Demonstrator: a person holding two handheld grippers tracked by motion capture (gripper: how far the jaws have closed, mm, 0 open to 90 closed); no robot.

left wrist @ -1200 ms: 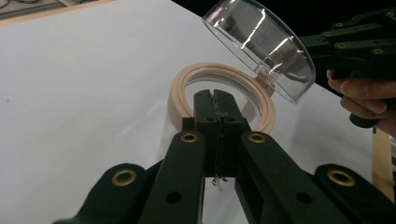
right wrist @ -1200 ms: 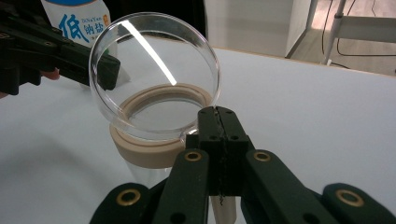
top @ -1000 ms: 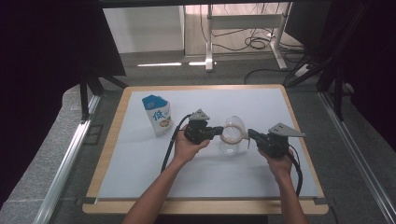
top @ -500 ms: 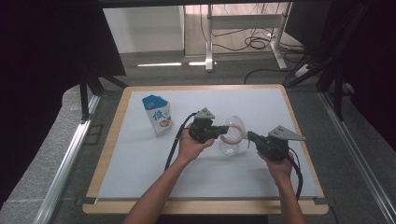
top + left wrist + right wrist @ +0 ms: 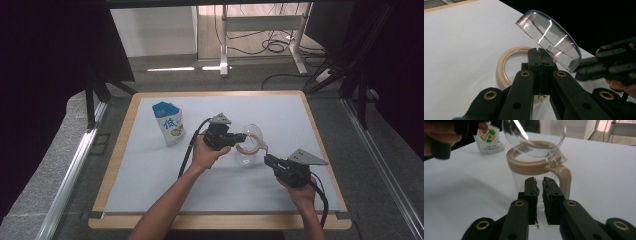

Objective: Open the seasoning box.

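The right claw (image 5: 266, 158) is nearest, low on the white tabletop (image 5: 150, 170), held in the person's right hand (image 5: 300, 192). In the right gripper view its two black jaws stand close together with a thin gap between them, and they hold nothing. The claw sits just beside the jug (image 5: 536, 167), on the side where the jug's tan handle (image 5: 564, 180) comes down, but it does not touch it.

The jug (image 5: 247, 152) stands upright near the middle of the tabletop. It is made of clear glass and has a tan ring (image 5: 506, 62) around its top.

A little farther off is the left claw (image 5: 241, 139), held in the left hand (image 5: 206, 154). Its jaws are pressed tight on the little tab of the clear lid (image 5: 549, 40). The round lid (image 5: 252, 134) is tipped up on its edge over the far side of the jug's ring. It is lifted above the opening, so the jug is open. In the left gripper view the lid slants up and away from the jaws.

Farthest back, well apart from the jug and to its left, a blue and white bag (image 5: 168, 122) stands on the tabletop.
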